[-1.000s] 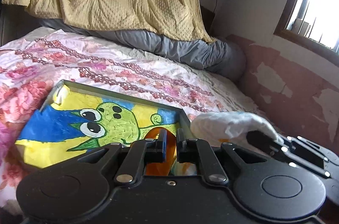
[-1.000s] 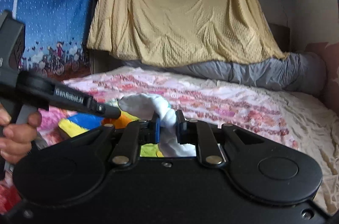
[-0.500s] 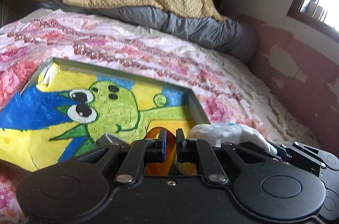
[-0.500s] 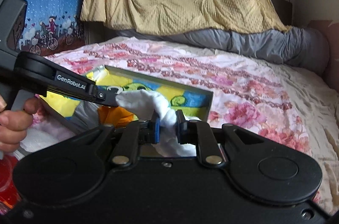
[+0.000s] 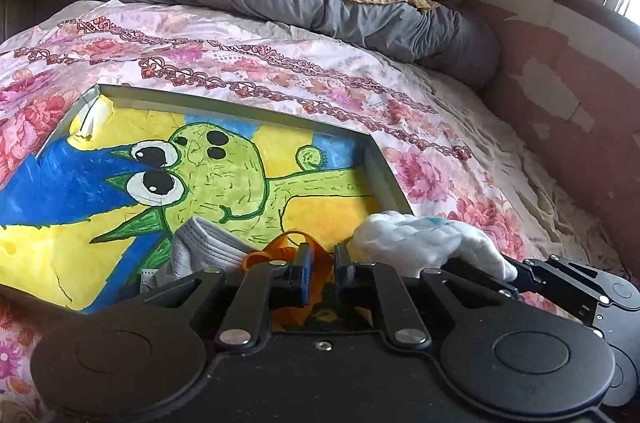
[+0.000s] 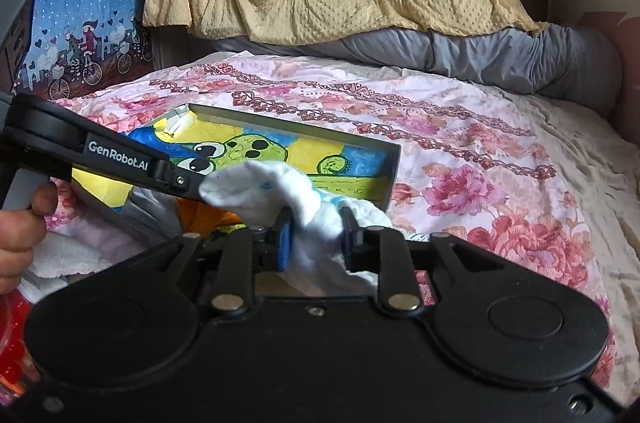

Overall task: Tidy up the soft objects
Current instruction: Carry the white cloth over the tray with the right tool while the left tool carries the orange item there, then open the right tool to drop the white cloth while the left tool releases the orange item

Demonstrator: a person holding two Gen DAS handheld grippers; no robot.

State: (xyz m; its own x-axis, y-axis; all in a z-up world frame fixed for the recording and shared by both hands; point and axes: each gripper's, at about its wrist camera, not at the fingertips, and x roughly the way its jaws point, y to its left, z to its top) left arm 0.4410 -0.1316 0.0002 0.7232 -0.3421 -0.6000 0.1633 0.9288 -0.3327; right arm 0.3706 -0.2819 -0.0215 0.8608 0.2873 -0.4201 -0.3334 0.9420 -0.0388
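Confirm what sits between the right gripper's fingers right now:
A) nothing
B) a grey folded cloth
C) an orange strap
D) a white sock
D: in the right wrist view the white sock bunches up between the fingers of the right gripper, whose jaws are opening, at the near corner of the painted tray; the orange strap is at the left gripper.

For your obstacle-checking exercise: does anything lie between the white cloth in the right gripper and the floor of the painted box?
Nothing visible blocks it. The white cloth hangs over the box's near corner; a grey folded cloth and orange strap lie beside that spot.
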